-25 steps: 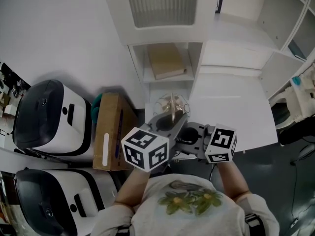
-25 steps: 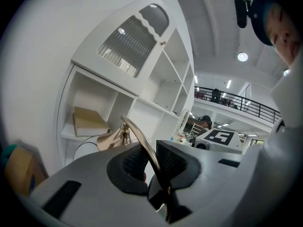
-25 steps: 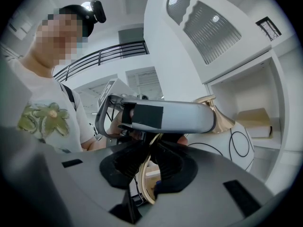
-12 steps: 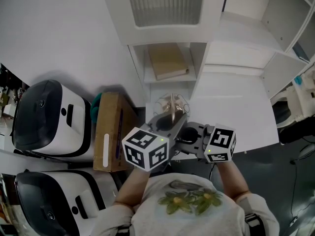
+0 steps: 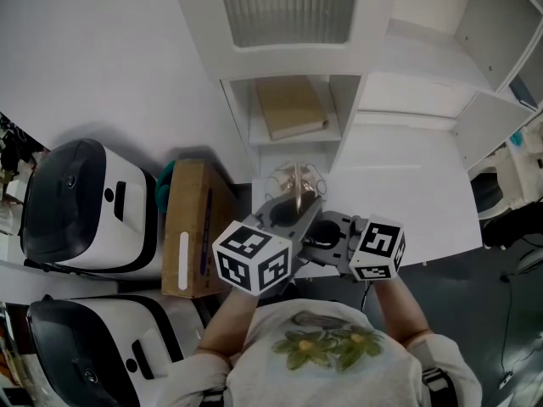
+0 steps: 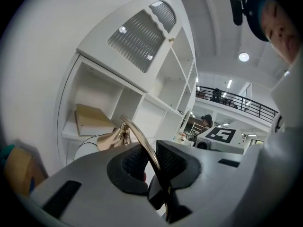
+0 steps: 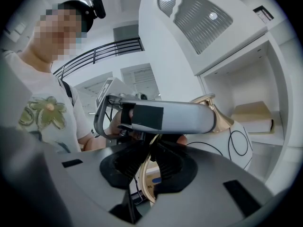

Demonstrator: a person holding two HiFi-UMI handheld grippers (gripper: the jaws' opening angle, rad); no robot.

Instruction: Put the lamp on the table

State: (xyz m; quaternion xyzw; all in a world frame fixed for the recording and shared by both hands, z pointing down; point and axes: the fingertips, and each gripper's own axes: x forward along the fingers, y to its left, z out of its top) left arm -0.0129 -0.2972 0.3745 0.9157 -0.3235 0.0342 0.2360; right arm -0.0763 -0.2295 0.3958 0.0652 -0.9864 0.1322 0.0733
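The lamp (image 5: 297,181) has a white globe shade with thin black rings (image 7: 235,145), a gold cap (image 6: 112,138) and a thin curved gold stem. I carry it between both grippers, in front of the white shelf unit and beside the white table (image 5: 407,185). My left gripper (image 5: 291,216) (image 6: 152,157) is shut on the gold stem, which runs up between its black pads. From the other side, my right gripper (image 5: 327,236) (image 7: 149,167) is shut on the same gold stem lower down. In the head view the grippers hide the lamp's lower part.
A white shelf unit (image 5: 288,24) stands ahead, with a tan book (image 5: 290,105) in one compartment. A cardboard box (image 5: 191,227) stands on the floor at the left, beside two black-and-white machines (image 5: 85,202). More white shelving (image 5: 501,24) rises at the right.
Both grippers have sunk slightly together with the lamp held between them. Neither grip has changed.
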